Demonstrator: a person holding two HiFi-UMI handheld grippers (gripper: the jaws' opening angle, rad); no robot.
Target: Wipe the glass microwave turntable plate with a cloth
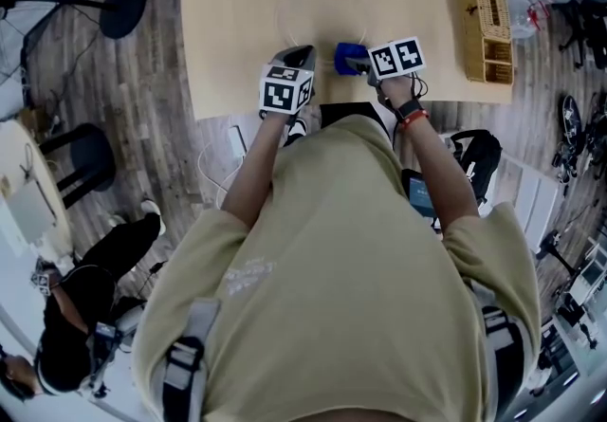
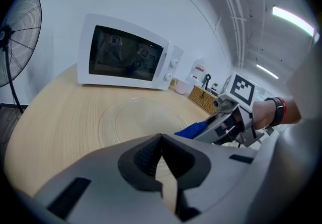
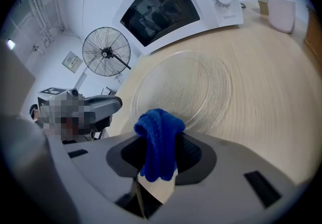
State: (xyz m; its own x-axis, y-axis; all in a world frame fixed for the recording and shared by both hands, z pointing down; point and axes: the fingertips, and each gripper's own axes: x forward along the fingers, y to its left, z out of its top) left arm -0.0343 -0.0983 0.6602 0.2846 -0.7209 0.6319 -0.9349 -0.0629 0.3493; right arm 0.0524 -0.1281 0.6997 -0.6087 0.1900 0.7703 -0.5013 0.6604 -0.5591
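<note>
The right gripper (image 3: pixel 160 160) grasps a bunched blue cloth (image 3: pixel 158 132); the left gripper (image 2: pixel 162 142) is clenched, empty. The glass plate (image 3: pixel 193 84) lies flat on the worktop (image 3: pixel 271 97) just beyond, at 12 o'clock: unsteadied, it may skate toward the microwave (image 3: pixel 166 9) under the wipe.

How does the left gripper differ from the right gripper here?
The right gripper is shut on a blue cloth; the left gripper is shut on nothing. The right gripper reaches slightly farther over the table than the left gripper. Both point toward the glass plate.
</note>
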